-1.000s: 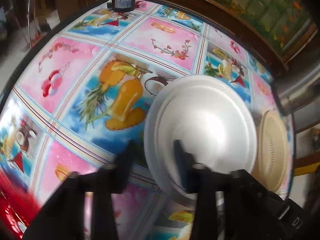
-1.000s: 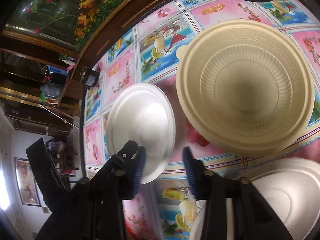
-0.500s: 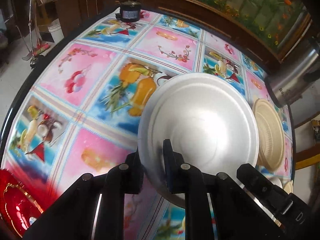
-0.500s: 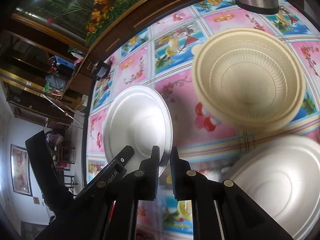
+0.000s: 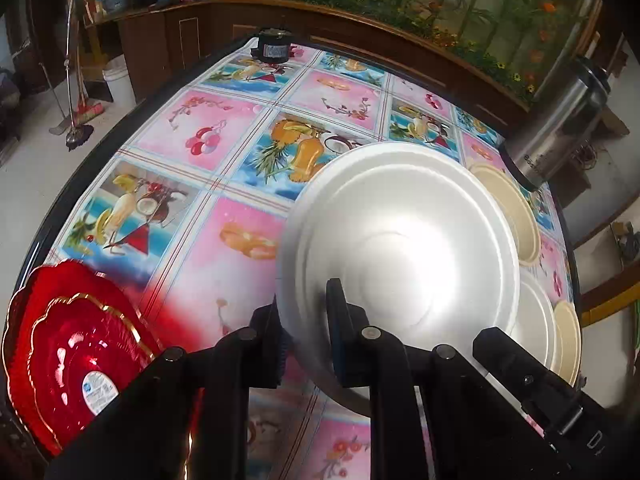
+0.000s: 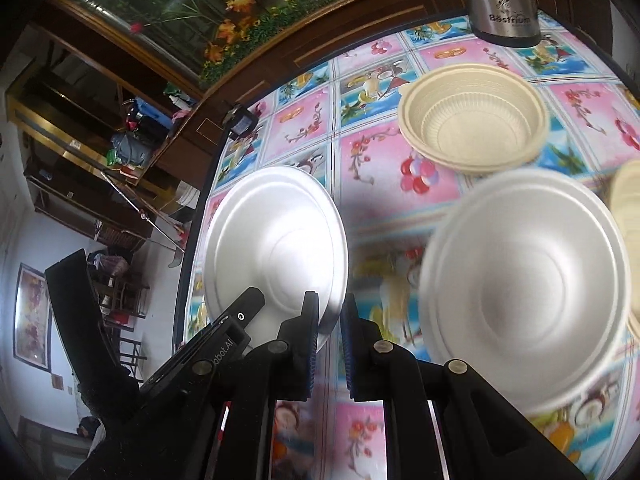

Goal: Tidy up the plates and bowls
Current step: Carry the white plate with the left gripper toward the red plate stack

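Note:
My left gripper (image 5: 306, 320) is shut on the near rim of a white foam plate (image 5: 404, 252) and holds it lifted and tilted above the table. My right gripper (image 6: 330, 316) is shut on the opposite rim of the same white plate (image 6: 276, 240). A second white foam plate (image 6: 528, 276) lies on the table to the right, and shows partly behind the held plate in the left wrist view (image 5: 536, 320). A cream ribbed bowl (image 6: 474, 120) sits further back. Red glass plates (image 5: 68, 344) are stacked at the table's near left.
A steel flask (image 6: 502, 0) stands at the table's far edge, right of centre. More cream dishes (image 6: 628, 200) sit at the right edge. A small black box (image 5: 274, 46) rests at the table's far corner. The flowered tablecloth (image 5: 224, 128) covers the table.
Both grippers closed on the white plate's rim, the left one first, and lifted it off the table. Both cameras have risen and pulled back; the red plates have come into the left view.

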The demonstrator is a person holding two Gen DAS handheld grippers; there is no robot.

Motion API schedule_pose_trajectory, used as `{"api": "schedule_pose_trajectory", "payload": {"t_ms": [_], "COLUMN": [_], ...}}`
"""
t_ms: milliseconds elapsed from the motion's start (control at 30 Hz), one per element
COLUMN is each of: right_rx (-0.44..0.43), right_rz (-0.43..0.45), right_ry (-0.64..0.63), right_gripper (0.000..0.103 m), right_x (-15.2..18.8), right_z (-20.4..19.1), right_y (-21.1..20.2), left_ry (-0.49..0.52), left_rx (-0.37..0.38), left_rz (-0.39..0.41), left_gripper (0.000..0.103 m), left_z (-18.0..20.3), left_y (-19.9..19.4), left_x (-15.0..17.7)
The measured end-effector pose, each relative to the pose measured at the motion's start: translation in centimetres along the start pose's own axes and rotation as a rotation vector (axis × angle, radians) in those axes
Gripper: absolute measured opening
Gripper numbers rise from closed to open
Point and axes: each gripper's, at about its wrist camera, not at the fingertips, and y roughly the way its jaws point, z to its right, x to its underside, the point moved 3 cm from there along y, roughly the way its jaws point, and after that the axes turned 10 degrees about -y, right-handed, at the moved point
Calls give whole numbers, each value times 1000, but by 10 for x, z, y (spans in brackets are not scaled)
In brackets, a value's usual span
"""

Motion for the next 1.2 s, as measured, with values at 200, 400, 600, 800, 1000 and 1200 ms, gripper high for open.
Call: {"api": "schedule_pose_trajectory", "payload": {"t_ms": [200,400,600,800,1000,1200], "right_rx": [3,23,21,18,17,15], "right_rz": [36,77,89,94,98,107], "right_ry": [-22,-53,-47,-37,-37,-45], "right_gripper": [11,11,11,11,11,11], "right_x": [33,71,104,127,142,148], "right_z": [-3,-2,7,13,15,14], "right_y": [-27,-51,-65,-73,-77,-82], "left_ry": [36,73,110,138,153,161], "left_rx": [19,45,61,67,70,72], "left_rz": [40,52,40,38,36,57], "left_gripper": [15,15,15,16,16,16], "left_z": [-3,-8,-14,-17,-20,-23], "left_y": [-26,-40,-47,-51,-54,-60], "left_x": [28,60,88,109,120,125]}}
